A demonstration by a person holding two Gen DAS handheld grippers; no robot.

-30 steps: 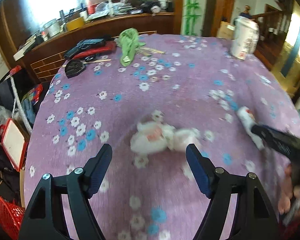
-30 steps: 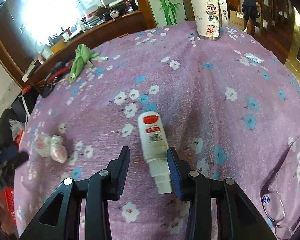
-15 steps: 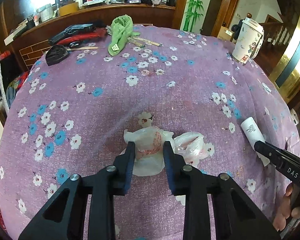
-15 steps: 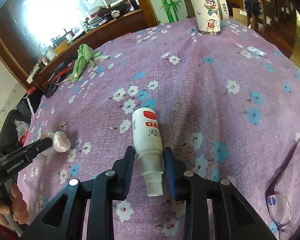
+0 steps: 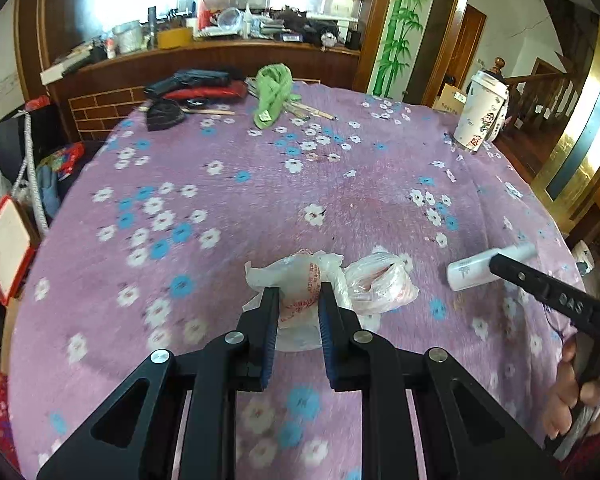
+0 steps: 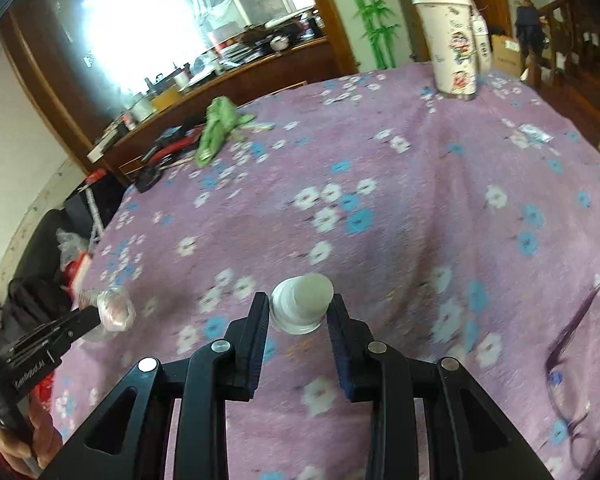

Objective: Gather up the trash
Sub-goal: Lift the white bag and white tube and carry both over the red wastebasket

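My left gripper (image 5: pixel 298 292) is shut on a crumpled white plastic bag with red print (image 5: pixel 300 276), which hangs just above the purple flowered tablecloth (image 5: pixel 260 184); a second clear bag (image 5: pixel 380 280) is attached on its right. My right gripper (image 6: pixel 298 308) is shut on a small white bottle (image 6: pixel 302 300), lifted and seen end-on. The bottle also shows in the left wrist view (image 5: pixel 476 268), and the bags show in the right wrist view (image 6: pixel 114 310).
A tall white paper cup (image 5: pixel 480 116) stands at the far right. A green cloth (image 5: pixel 274 90) and dark items (image 5: pixel 188 88) lie at the far edge. Glasses (image 6: pixel 572 412) lie near right. A small wrapper (image 6: pixel 534 134) lies near the cup.
Both grippers have lifted their loads off the cloth. The bottle has tipped up so it now points end-on at the right camera. The left gripper has kept its hold on the bag.
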